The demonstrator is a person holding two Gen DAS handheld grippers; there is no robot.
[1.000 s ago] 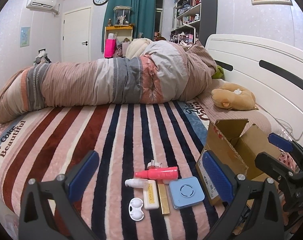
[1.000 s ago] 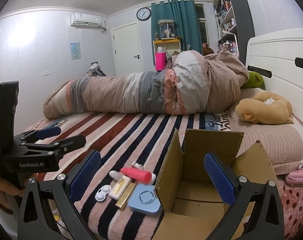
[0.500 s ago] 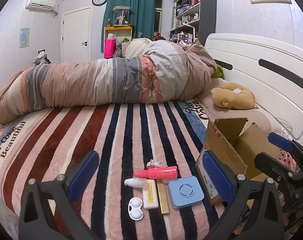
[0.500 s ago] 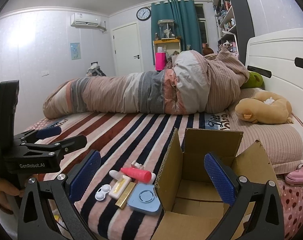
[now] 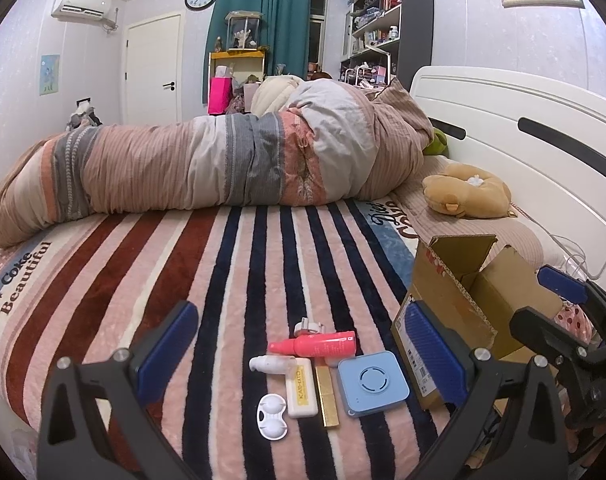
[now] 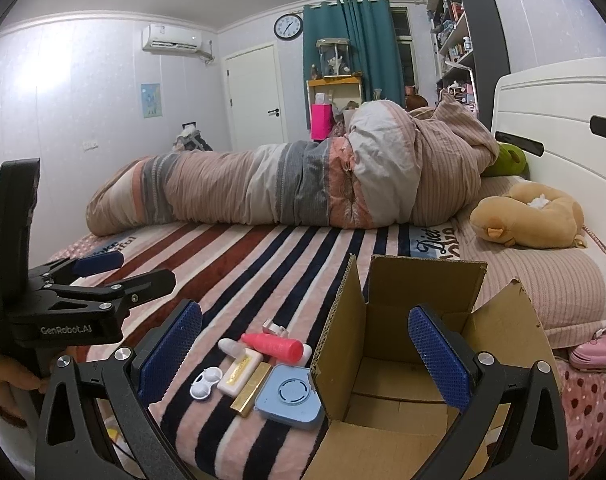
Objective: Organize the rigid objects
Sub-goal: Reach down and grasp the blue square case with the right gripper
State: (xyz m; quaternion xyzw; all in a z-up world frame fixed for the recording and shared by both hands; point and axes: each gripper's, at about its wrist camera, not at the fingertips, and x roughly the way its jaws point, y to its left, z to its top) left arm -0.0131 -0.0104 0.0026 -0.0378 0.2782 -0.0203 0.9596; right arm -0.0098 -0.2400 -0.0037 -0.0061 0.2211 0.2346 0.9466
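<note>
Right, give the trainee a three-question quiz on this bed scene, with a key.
1. True or false: the cardboard box already holds the pink bottle.
2. Multiple choice: which item lies nearest the box? A) white contact lens case B) blue square case C) gold bar
3. Fill in: both the left tool and the right tool are ____ and hold nothing.

Key: 1. False; the bottle lies on the striped blanket and the visible box floor is bare. 2. B. 3. open.
</note>
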